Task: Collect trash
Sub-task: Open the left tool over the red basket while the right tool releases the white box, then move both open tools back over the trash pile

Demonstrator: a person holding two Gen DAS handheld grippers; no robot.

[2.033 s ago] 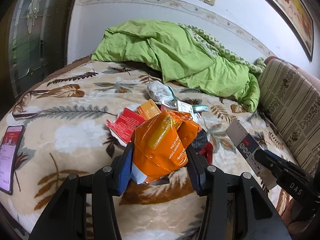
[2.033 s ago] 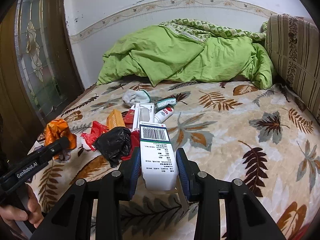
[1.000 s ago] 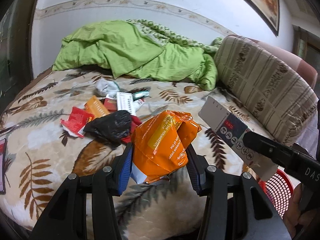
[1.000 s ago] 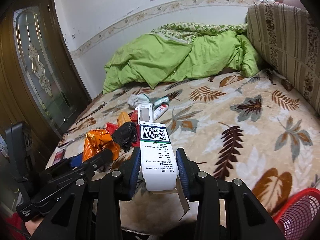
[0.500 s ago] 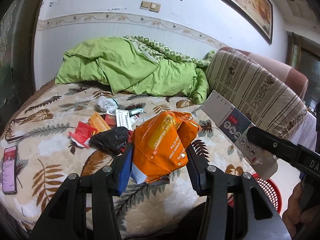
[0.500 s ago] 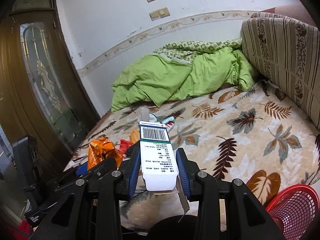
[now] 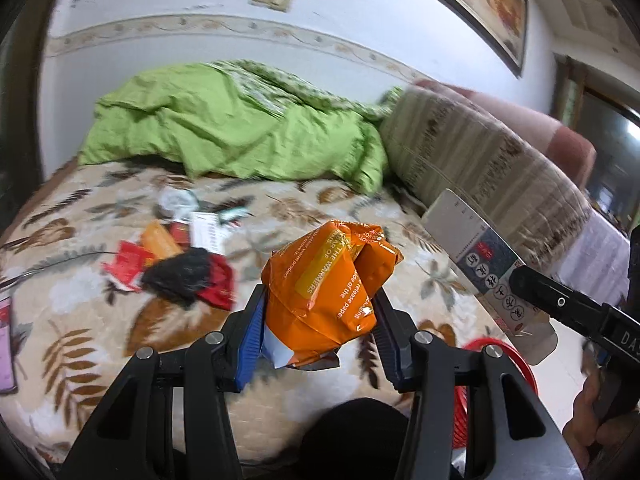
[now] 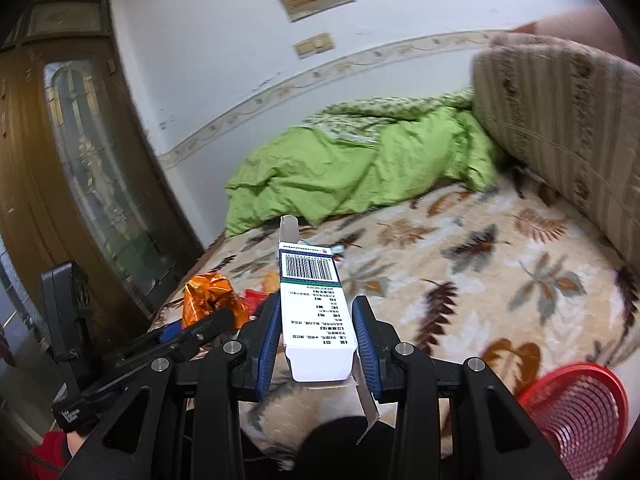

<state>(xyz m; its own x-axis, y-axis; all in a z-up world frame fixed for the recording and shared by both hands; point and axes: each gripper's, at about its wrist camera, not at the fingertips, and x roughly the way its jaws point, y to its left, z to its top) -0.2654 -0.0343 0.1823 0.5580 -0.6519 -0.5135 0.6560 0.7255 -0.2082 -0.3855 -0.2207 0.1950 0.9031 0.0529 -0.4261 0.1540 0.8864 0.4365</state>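
Carrying two pieces bedside, left gripper jaws clenched on crumpled orange foil wrapper, right gripper jaws grasping white barcoded carton, red mesh basket at four o'clock, more litter waiting at ten o'clock on bed.

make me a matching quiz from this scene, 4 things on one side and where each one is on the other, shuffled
Things:
1. orange wrapper
2. white carton
3. red basket
4. green quilt

Places:
A. on the floor beside the bed
B. in the right gripper
C. heaped at the far end of the bed
D. in the left gripper

Pairs: 1-D, 2-B, 3-A, 4-C
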